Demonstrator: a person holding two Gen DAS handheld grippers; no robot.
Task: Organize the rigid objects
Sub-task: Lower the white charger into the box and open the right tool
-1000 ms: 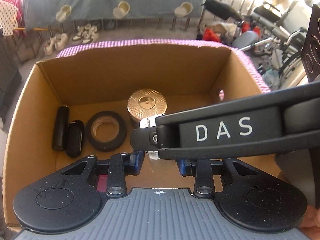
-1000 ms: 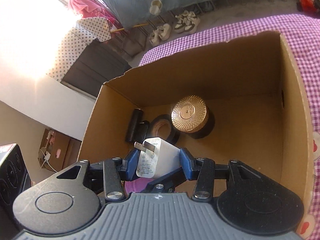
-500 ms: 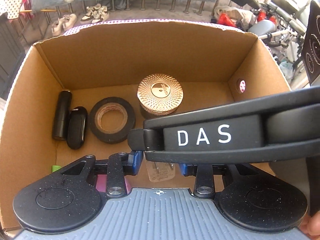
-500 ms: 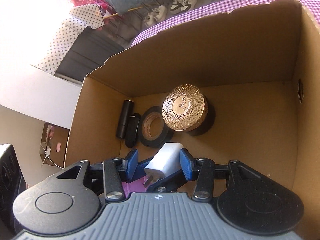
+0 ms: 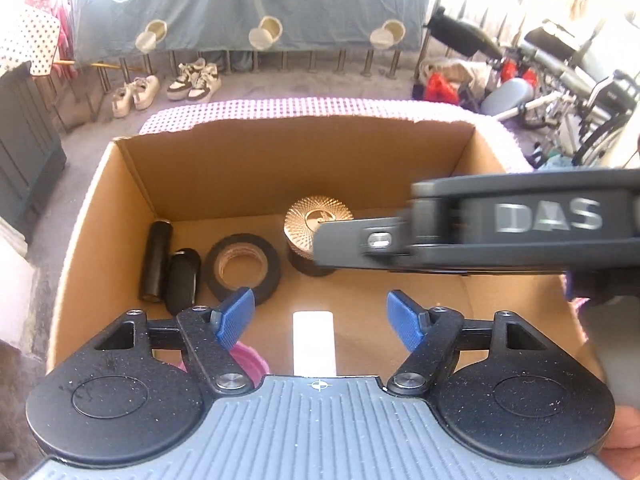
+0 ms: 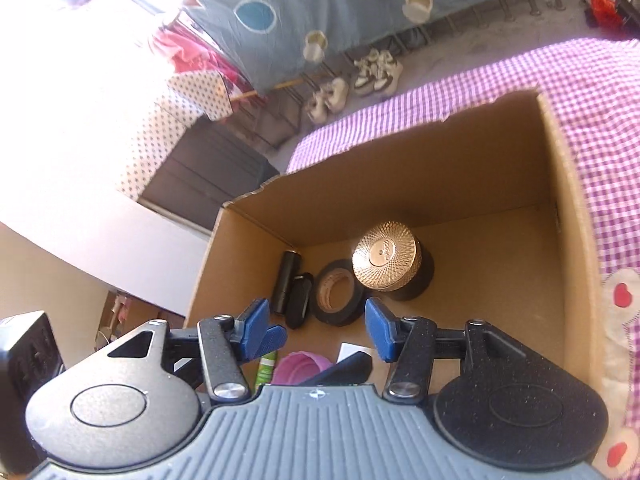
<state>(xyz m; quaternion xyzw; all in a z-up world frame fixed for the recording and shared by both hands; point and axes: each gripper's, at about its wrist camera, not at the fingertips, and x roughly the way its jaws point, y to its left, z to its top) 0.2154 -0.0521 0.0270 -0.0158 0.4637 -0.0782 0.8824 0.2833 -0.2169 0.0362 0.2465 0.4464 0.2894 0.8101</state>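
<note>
A cardboard box [image 5: 248, 168] sits on a purple checked cloth [image 6: 580, 92]. On its floor lie a black cylinder [image 5: 156, 260], a black fob [image 5: 183, 280], a black tape roll [image 5: 242, 270], a gold-lidded jar [image 5: 318, 224], a white charger [image 5: 313, 343] and a pink cup [image 5: 248, 358]. My left gripper [image 5: 320, 320] is open and empty, above the charger. My right gripper [image 6: 316, 330] is open and empty over the box; its arm [image 5: 500, 232] crosses the left wrist view. The charger's corner [image 6: 352, 352] shows below it.
A green tube [image 6: 267, 368] lies beside the pink cup [image 6: 302, 366] in the box's near end. The box walls [image 6: 560, 184] rise around the items. Shoes [image 5: 168, 84] and a blue curtain [image 5: 248, 0] lie beyond the table; wheelchairs [image 5: 580, 80] stand at the right.
My right gripper opened and let go of the white charger, which now lies flat on the box floor. Both grippers rose and pulled back; the left jaws opened too.
</note>
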